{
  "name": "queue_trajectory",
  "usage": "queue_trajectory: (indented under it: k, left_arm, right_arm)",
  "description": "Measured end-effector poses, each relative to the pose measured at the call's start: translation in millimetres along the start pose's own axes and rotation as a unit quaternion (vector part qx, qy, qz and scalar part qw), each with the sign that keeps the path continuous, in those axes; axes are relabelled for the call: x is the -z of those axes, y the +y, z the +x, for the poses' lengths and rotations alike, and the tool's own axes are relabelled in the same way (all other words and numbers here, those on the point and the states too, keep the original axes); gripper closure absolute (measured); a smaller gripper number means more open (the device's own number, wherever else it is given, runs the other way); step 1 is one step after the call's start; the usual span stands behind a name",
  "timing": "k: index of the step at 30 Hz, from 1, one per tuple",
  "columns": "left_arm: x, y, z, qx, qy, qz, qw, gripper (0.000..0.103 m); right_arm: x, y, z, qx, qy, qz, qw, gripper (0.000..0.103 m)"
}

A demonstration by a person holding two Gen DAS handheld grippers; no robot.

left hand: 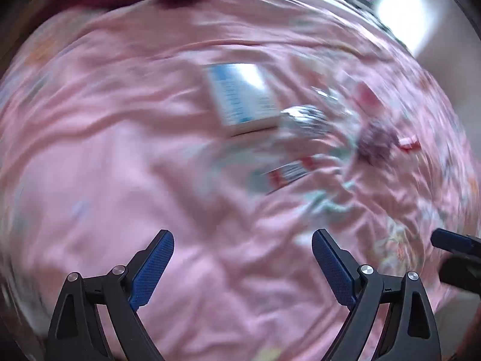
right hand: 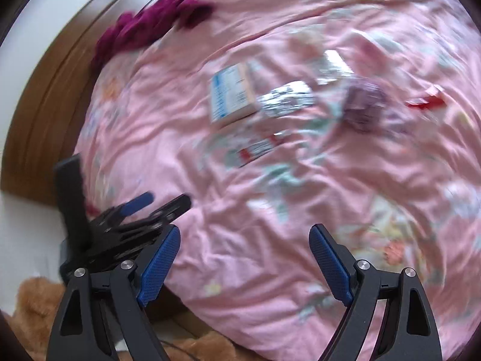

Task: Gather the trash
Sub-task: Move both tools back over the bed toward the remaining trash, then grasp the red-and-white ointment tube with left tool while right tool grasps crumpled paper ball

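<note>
On the pink floral quilt (right hand: 270, 210) the trash lies in a loose cluster: a white and blue carton (right hand: 230, 94), a silver foil wrapper (right hand: 285, 99) touching its side, a red and white packet (right hand: 258, 150) just below them, a crumpled purple wrapper (right hand: 365, 105) and a red scrap (right hand: 427, 100) farther off. Printing covers the carton and packet, but blur makes every label unreadable. A magenta cloth (right hand: 150, 27) sits at the quilt's far edge. Both the left gripper (left hand: 242, 258) and right gripper (right hand: 243, 258) hover above with jaws spread wide, holding nothing.
</note>
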State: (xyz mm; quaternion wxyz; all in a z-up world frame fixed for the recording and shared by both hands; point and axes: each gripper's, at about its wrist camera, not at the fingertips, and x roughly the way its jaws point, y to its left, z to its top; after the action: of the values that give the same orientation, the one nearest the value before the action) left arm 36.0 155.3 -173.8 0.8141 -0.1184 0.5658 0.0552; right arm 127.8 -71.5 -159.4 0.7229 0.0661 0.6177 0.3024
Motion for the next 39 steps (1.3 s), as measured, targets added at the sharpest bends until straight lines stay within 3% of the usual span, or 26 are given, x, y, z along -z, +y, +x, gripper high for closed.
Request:
queue_trajectory:
  k: [4,8,13,16,21,24,25,27,28,29,39]
  left_arm:
    - [-33.8,-30.9,40.4,-0.009,0.025,0.063,0.9977,0.010]
    - [-54.0,-40.9,79.2,-0.025,0.059,0.075,0.9951,0.010]
    - [-57.6,-49.8,111.9,-0.020,0.092,0.092,0.9913,0.010]
    - [-56.7,-55.7,126.5,-0.042,0.105,0.116,0.9868,0.009]
    - [-63.2,-52.1,132.8,-0.044,0.104,0.097,0.9888,0.010]
    - [-66.6,-58.0,133.4,-0.058,0.103,0.106,0.9873,0.024]
    - [-67.0,-61.4,133.7,-0.059,0.102,0.113,0.9866,0.033]
    - [-69.5,-73.8,137.2,-0.057,0.104,0.126,0.9849,0.055]
    - [-70.8,-75.7,137.3,-0.049,0.104,0.127,0.9852,0.075]
    - [-72.5,-77.0,137.2,-0.039,0.105,0.123,0.9862,0.086]
    - [-83.2,-70.4,127.5,0.002,0.097,0.097,0.9906,0.095]
  right_arm:
    - [0.2,-33.1,-6.0,-0.005,-0.001,0.038,0.999,0.016]
    - [1.9,-55.5,-12.0,-0.016,0.001,0.056,0.998,0.016]
    - [-4.5,-78.7,-7.8,-0.028,0.008,0.069,0.997,0.016]
    - [-8.0,-90.6,-5.5,-0.034,0.010,0.079,0.996,0.016]
    - [-9.5,-107.3,-0.5,-0.041,0.017,0.105,0.993,0.016]
    - [-12.6,-110.5,2.5,-0.044,0.020,0.110,0.993,0.016]
    - [-13.6,-110.4,2.8,-0.044,0.020,0.108,0.993,0.016]
    - [-15.0,-109.7,4.2,-0.044,0.022,0.107,0.993,0.016]
    - [-15.5,-109.6,5.1,-0.044,0.023,0.107,0.993,0.016]
    - [-15.9,-109.5,6.2,-0.044,0.024,0.107,0.993,0.016]
    - [-25.0,-103.9,10.8,-0.041,0.031,0.099,0.994,0.016]
